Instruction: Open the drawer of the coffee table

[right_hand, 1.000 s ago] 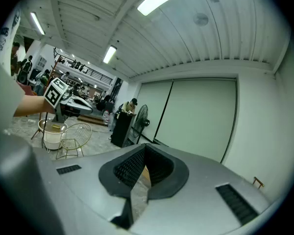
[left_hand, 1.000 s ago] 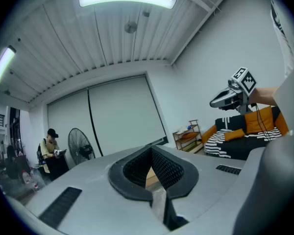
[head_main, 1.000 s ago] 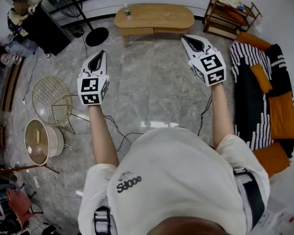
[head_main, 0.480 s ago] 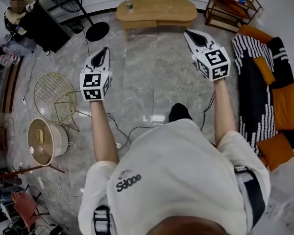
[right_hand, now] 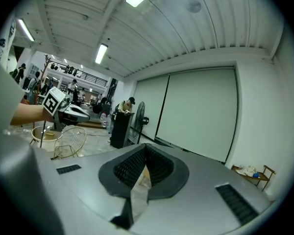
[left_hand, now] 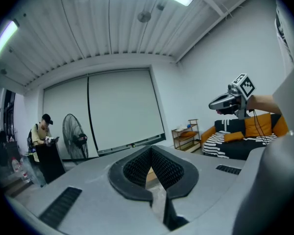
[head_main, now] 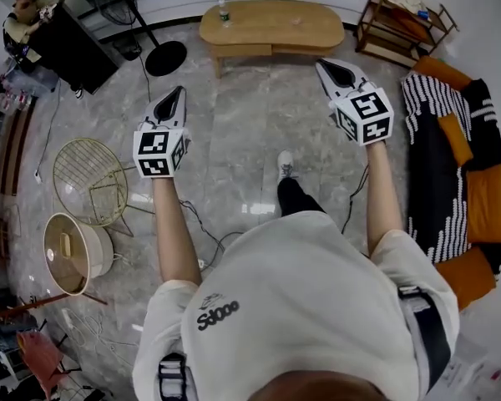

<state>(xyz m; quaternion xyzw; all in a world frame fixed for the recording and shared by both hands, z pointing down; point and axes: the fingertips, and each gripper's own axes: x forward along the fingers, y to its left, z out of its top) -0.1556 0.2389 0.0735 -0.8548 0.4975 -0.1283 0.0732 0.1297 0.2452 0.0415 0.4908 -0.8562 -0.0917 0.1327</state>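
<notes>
Although the coffee table [head_main: 271,25] lies well ahead of both grippers, it is plain to see: a long oval top of pale, smooth wood on short legs. The drawer [head_main: 238,50] is a flat wooden front under the table's left half, and it is closed. A small bottle [head_main: 224,11] stands on the table's left end. The left gripper [head_main: 177,94] and the right gripper [head_main: 324,65] point toward the table. Each has a grey shell and black ribbed pads, with the jaws pressed together on nothing and the tips well short of the table's near edge. Between them and the table runs glossy grey marble floor [head_main: 242,124], bare the whole way. Left of the table a floor fan [head_main: 165,57] stands on a round black base. Right of the table is a slatted wooden shelf [head_main: 401,19], and nearer than that a black-and-white striped sofa [head_main: 447,140] with orange cushions. Compared with a second ago the table looks slightly larger, and a white shoe [head_main: 285,165] has stepped forward onto the floor on the near side of the table
</notes>
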